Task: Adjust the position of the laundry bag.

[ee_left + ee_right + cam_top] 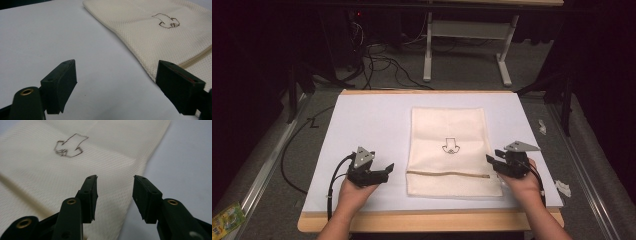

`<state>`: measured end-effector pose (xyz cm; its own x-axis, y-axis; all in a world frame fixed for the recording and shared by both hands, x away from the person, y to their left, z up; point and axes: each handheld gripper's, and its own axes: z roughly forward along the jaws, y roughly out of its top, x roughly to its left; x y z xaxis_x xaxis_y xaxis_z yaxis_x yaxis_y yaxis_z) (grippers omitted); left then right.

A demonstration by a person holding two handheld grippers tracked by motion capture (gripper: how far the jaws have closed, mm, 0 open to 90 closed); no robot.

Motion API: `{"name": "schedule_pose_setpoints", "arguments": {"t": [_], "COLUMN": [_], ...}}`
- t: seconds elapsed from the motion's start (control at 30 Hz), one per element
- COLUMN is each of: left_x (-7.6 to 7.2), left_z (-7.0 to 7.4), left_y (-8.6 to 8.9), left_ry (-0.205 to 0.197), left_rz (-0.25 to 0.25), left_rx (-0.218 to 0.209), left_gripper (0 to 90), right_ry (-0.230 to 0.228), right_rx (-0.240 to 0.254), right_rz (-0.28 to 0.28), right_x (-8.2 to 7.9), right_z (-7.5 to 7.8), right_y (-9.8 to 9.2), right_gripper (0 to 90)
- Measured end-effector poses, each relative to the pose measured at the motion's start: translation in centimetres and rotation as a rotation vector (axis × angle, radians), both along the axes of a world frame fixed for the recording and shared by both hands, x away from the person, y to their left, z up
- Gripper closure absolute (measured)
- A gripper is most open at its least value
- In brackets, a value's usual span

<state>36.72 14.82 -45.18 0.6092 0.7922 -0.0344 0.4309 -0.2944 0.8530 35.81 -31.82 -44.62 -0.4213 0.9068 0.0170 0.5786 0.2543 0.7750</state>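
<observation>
The cream mesh bag (451, 150) lay flat on the white board (362, 120) between both grippers, its long axis running away from the person, zipper (447, 174) crosswise. The right gripper (493, 161), released and empty, sat just beside the bag's zipper end; the left gripper (388, 170), spread wide, hung just off the opposite edge.

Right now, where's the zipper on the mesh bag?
High view: the zipper runs across the near end of the cream mesh bag, between the left claw and right claw.
</observation>
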Motion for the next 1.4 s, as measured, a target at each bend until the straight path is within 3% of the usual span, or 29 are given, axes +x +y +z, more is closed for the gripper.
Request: {"name": "schedule_pose_setpoints", "arguments": {"t": [0.17,0.2,0.3,0.4,0.47,0.57,0.6,0.63,0.73,0.77,0.8,0.83,0.87,0.9,0.93,1.0,1.1,1.27,1.4], "left_x": [0.0,0.0,-0.1,-0.6,-0.7,-0.7,-1.0,-1.0,-1.7,-2.1,-3.1,-3.1,-4.2,-4.2,-4.3,-4.2,-4.0,-4.1,-3.8], "left_z": [-0.1,-0.2,-0.1,0.0,0.0,0.0,0.2,0.2,1.2,1.5,1.4,1.4,0.7,0.7,0.3,0.4,0.0,-0.2,0.0], "left_y": [-0.5,-0.8,-1.1,-1.6,-2.0,-2.2,-2.4,-2.4,-2.3,-2.2,-2.1,-2.1,-2.2,-2.2,-2.3,-2.5,-2.5,-2.6,-2.5], "left_ry": [0.003,0.007,0.013,-0.006,-0.011,-0.002,0.01,0.01,0.01,0.025,0.017,0.017,-0.01,-0.01,0.008,-0.024,-0.029,-0.031,-0.03], "left_rz": [-0.021,-0.028,-0.036,-0.055,-0.068,-0.066,-0.072,-0.072,-0.059,-0.052,-0.048,-0.048,-0.067,-0.067,-0.097,-0.113,-0.126,-0.149,-0.149], "left_rx": [0.008,0.009,-0.004,0.009,0.029,0.022,-0.004,-0.004,-0.017,-0.046,-0.042,-0.042,-0.018,-0.018,0.012,0.029,0.016,0.039,0.007], "left_gripper": [18.0,18.2,19.8,20.3,20.8,21.3,21.3,21.1,21.1,21.2,21.9,21.9,22.1,23.1,22.8,21.8,21.9,21.8,22.5], "right_ry": [-0.018,0.007,-0.013,-0.018,-0.029,-0.035,-0.039,-0.039,-0.019,-0.009,0.007,0.013,0.023,0.023,0.038,0.048,0.066,0.095,0.125], "right_rx": [0.037,0.028,0.033,0.035,0.034,0.044,0.058,0.058,0.049,0.039,0.006,0.005,0.005,0.005,0.007,0.018,0.033,0.059,0.092], "right_rz": [0.039,0.041,0.032,0.02,0.027,0.025,0.02,0.02,0.031,0.043,0.048,0.043,0.037,0.037,0.023,0.009,0.003,0.007,0.0], "right_x": [-2.9,-3.8,-4.2,-4.8,-5.8,-5.8,-5.6,-5.6,-5.1,-5.0,-4.9,-4.7,-4.5,-4.5,-4.2,-3.9,-3.7,-3.5,-3.1], "right_z": [-0.6,-0.5,-0.1,0.3,0.1,0.0,0.0,0.0,-0.5,-0.7,-1.0,-1.1,-1.2,-1.2,-1.4,-1.7,-2.0,-2.5,-3.0], "right_y": [-0.4,-0.6,-0.9,-1.3,-2.2,-2.6,-2.8,-2.8,-2.4,-2.2,-1.9,-1.8,-1.9,-1.9,-2.0,-2.3,-2.5,-2.2,-2.0], "right_gripper": [54.5,54.4,54.1,54.2,61.0,65.6,68.6,68.6,71.4,72.1,72.2,72.1,71.8,71.8,69.9,67.8,65.7,63.8,64.8]}}
